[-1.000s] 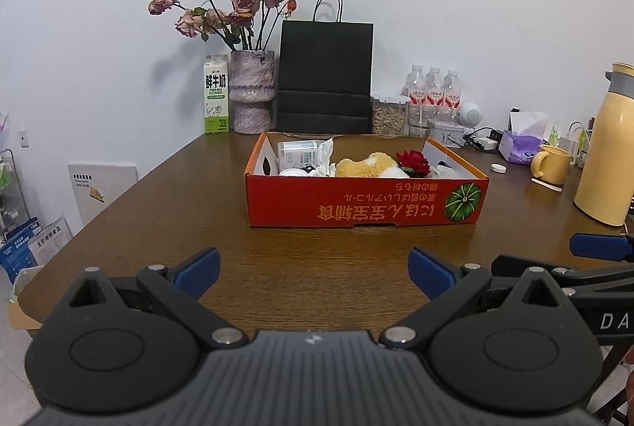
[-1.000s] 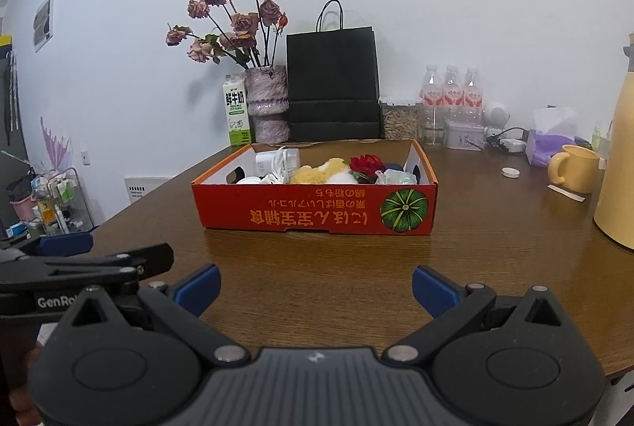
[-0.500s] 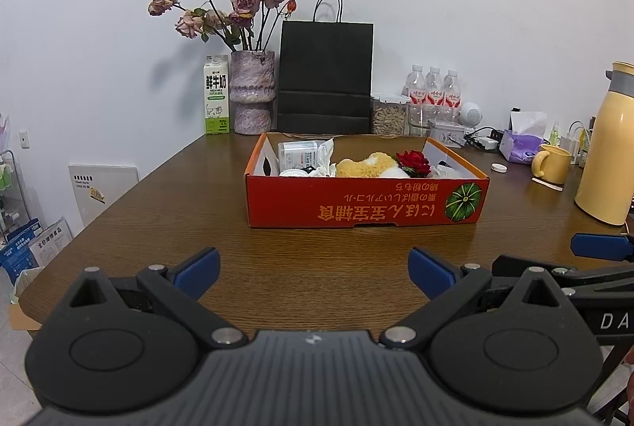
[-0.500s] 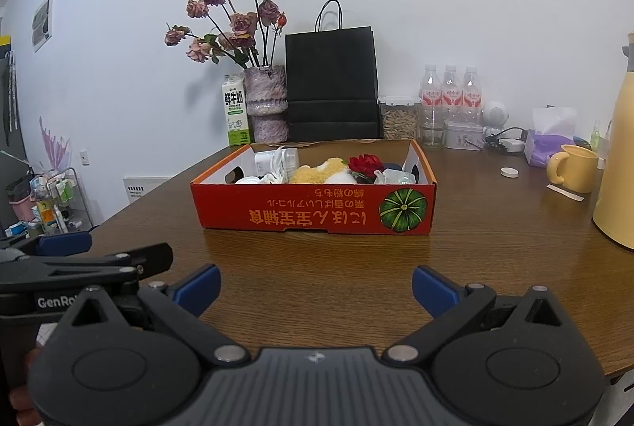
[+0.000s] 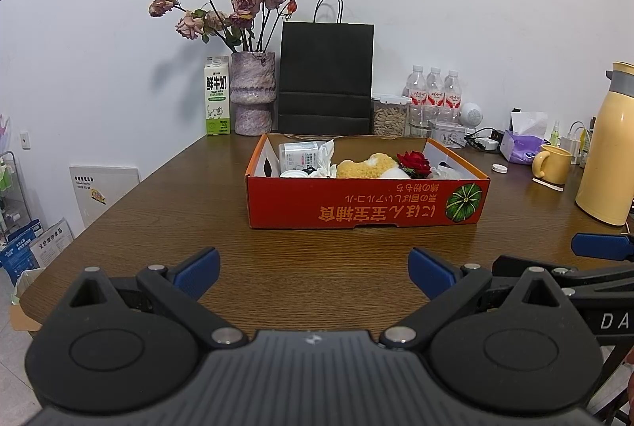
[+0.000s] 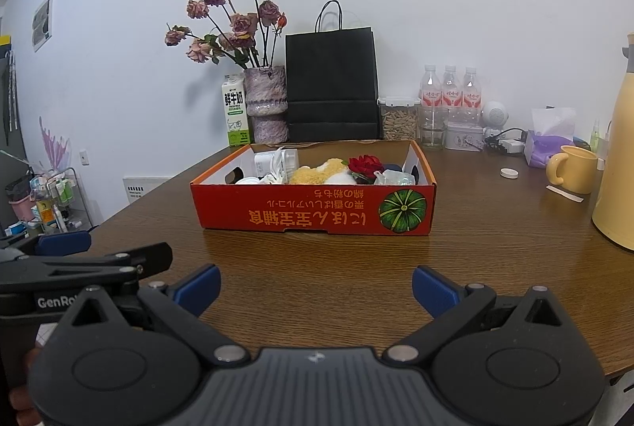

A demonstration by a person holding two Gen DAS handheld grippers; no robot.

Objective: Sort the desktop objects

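Observation:
A shallow red cardboard box with a pumpkin picture sits mid-table. Inside lie a white carton, a yellow plush toy, a red rose and crumpled white items. My left gripper hovers open over the near table edge, well short of the box, nothing between its blue fingertips. My right gripper is likewise open and empty, level with the left one. Each gripper shows at the edge of the other's view.
Along the back wall stand a milk carton, a vase of dried roses, a black paper bag, water bottles and a seed jar. A yellow mug, tissue pack and yellow thermos crowd the right side.

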